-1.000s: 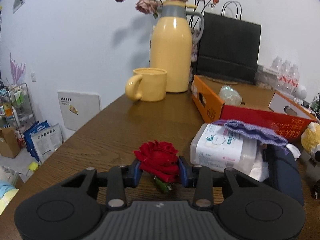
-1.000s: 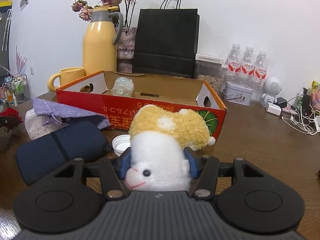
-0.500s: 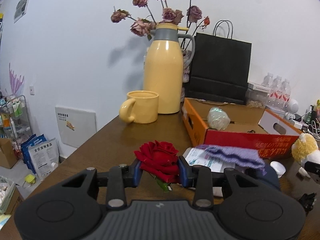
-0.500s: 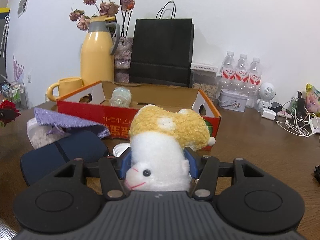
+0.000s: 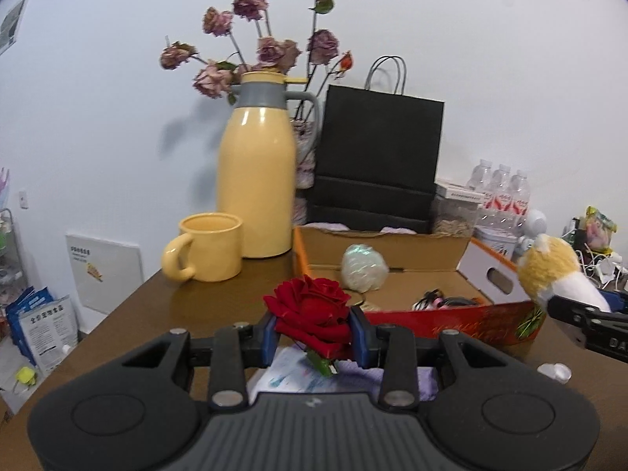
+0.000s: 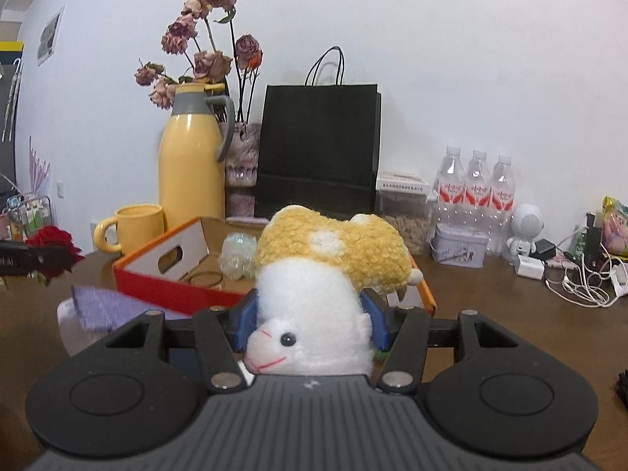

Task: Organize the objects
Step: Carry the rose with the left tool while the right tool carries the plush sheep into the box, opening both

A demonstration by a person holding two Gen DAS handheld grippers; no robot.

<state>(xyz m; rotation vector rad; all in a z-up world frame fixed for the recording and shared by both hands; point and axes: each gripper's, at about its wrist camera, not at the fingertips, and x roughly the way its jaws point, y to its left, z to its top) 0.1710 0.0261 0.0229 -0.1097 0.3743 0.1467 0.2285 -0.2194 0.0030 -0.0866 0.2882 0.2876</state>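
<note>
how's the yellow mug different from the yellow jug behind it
The yellow mug is short and squat with an open top; the yellow jug is tall, with a grey collar and closed lid. The mug's handle is yellow, the jug's grey. Both stand upright on the table, the same pale yellow.

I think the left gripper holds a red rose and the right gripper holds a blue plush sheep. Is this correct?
Not quite. In the right wrist view the plush sheep in the right gripper is white and yellow, not blue. The left gripper does hold a red rose.
</note>
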